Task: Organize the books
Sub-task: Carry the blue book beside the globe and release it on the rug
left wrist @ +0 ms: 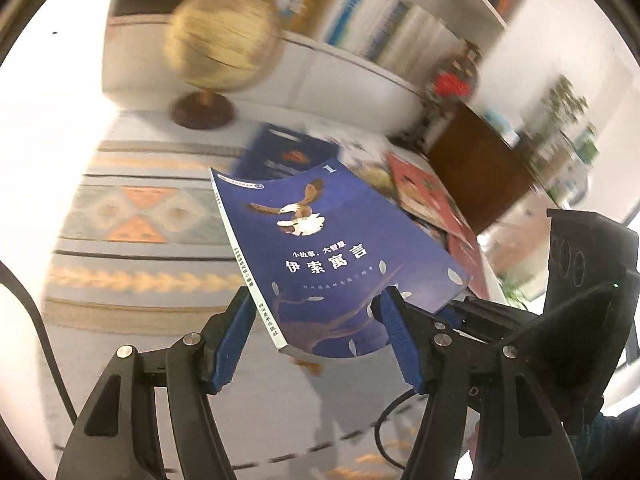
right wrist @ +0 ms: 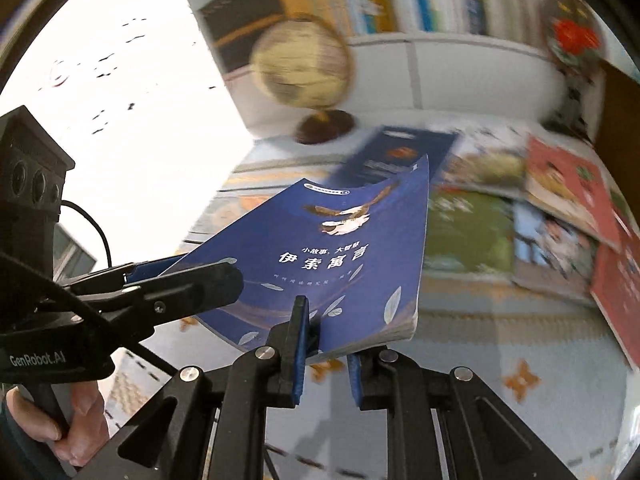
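A blue paperback (left wrist: 320, 232) with a bird and white title on its cover hangs tilted above the patterned mat. My left gripper (left wrist: 316, 300) holds its lower spine corner, with one blue pad against the spine and the other finger on the cover. In the right wrist view the left gripper (right wrist: 176, 276) reaches in from the left onto that same corner of the paperback (right wrist: 340, 264). My right gripper (right wrist: 326, 332) is shut on the book's near bottom edge. It also shows as the right gripper (left wrist: 452, 312) at the book's right corner.
Several books lie spread on the mat, among them a dark blue one (right wrist: 400, 152), a green one (right wrist: 472, 236) and a red one (right wrist: 568, 188). Behind stand a globe (left wrist: 224, 40), a white shelf of upright books (left wrist: 380, 28), a flowered vase (left wrist: 456, 76) and a brown box (left wrist: 480, 160).
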### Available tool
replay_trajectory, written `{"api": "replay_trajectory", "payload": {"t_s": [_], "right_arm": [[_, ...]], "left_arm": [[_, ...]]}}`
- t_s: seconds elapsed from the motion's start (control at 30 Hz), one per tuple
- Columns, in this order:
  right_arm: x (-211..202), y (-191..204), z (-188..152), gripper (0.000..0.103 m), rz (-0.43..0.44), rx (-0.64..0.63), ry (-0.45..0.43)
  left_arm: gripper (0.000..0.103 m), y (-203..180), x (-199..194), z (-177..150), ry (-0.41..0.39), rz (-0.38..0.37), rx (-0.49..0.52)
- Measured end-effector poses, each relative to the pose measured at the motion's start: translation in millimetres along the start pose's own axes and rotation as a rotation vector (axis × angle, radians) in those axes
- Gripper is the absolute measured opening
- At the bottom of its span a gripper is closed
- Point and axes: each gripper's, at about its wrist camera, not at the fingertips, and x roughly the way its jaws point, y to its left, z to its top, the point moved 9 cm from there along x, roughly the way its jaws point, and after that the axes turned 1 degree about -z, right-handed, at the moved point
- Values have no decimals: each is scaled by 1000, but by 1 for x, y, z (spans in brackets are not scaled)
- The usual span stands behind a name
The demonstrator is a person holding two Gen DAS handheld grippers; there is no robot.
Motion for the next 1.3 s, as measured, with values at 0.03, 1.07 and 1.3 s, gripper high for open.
{"api": "replay_trajectory", "payload": {"t_s": [0.03,1.07,1.3], "right_arm": [[5,11,5,16,13,-18,-2],[175,101,-17,44,156,15,348],[122,56,-44,48,54,6,323]], "left_arm": [[61,14,-7,5,-17,23,-20],[63,211,4,-43,39,315,-354],[66,157,-16,-49,38,453,-147]]}}
